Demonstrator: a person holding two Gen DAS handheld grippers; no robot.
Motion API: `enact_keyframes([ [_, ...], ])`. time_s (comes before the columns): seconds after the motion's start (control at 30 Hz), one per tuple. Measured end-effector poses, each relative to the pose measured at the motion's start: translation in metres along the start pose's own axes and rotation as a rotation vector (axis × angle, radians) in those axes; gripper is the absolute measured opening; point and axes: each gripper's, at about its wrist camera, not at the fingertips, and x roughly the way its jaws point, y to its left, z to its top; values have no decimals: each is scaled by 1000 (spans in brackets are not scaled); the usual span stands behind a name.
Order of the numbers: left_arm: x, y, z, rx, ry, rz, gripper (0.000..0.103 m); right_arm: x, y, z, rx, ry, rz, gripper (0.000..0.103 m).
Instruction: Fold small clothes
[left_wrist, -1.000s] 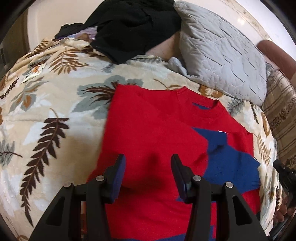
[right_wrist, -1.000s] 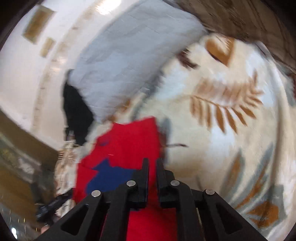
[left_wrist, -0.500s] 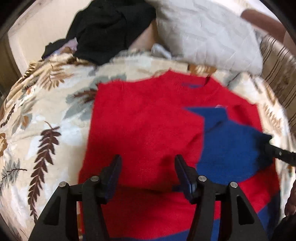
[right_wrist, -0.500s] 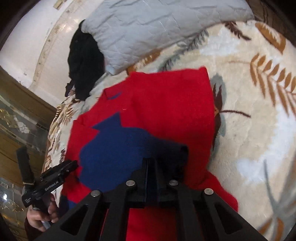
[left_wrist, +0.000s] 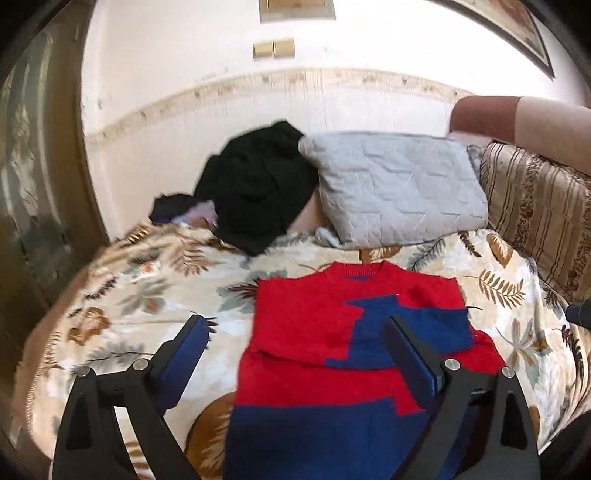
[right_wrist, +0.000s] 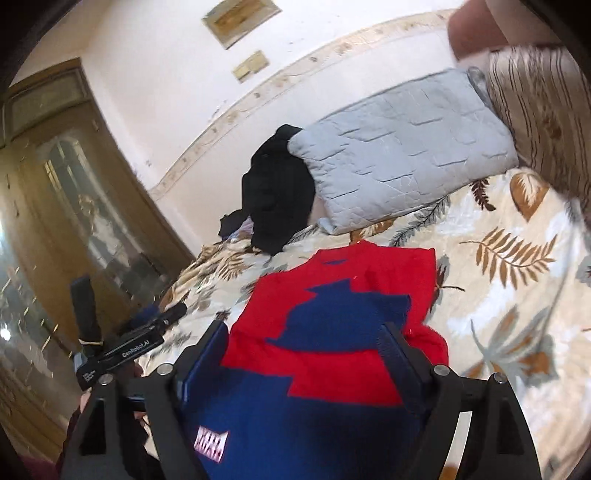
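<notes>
Both grippers have pulled back and up from the red and blue sweater (left_wrist: 332, 350) since the earlier frames, and the wall now fills the top of each view. Left gripper (left_wrist: 295, 345) jaws are opening wide, nothing pressed between them. Right gripper (right_wrist: 304, 345) jaws, clamped a moment ago, are opening too, empty. The sweater lies folded on the leaf-print bedspread (left_wrist: 147, 295), lower centre of both frames, below the grey pillow (left_wrist: 399, 192) and black clothes (left_wrist: 258, 192).
</notes>
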Motion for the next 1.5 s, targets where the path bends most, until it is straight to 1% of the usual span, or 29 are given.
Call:
enact_keyframes([
  [0.03, -11, 0, -4, -6, 3, 12, 97, -7, 4, -2, -6, -1, 3, 86],
  [0.13, -29, 5, -15, -32, 29, 38, 97, -29, 15, -10, -7, 7, 16, 86],
  [0.23, -40, 6, -25, -36, 55, 79, 97, -46, 26, -18, -16, 2, 29, 86],
  [0.3, -46, 6, -31, -31, 65, 105, 97, -51, 31, -23, -25, 1, 39, 86],
  [0.43, -58, 9, -39, -34, 76, 111, 97, -68, 48, -33, -57, 5, 54, 86],
  [0.63, -73, 10, -42, -32, 62, 126, 97, -79, 59, -46, -65, 16, 78, 86],
  [0.87, -83, 9, -44, -19, 54, 148, 97, -84, 59, -57, -50, 30, 92, 86],
  [1.23, -84, 11, -56, -10, 87, 170, 97, -87, 45, -62, -4, 38, 94, 86],
  [1.37, -84, 12, -69, -9, 129, 177, 97, -89, 45, -61, -12, 27, 88, 86],
  [1.5, -80, 18, -90, -20, 190, 174, 97, -87, 40, -66, -5, 59, 60, 86],
])
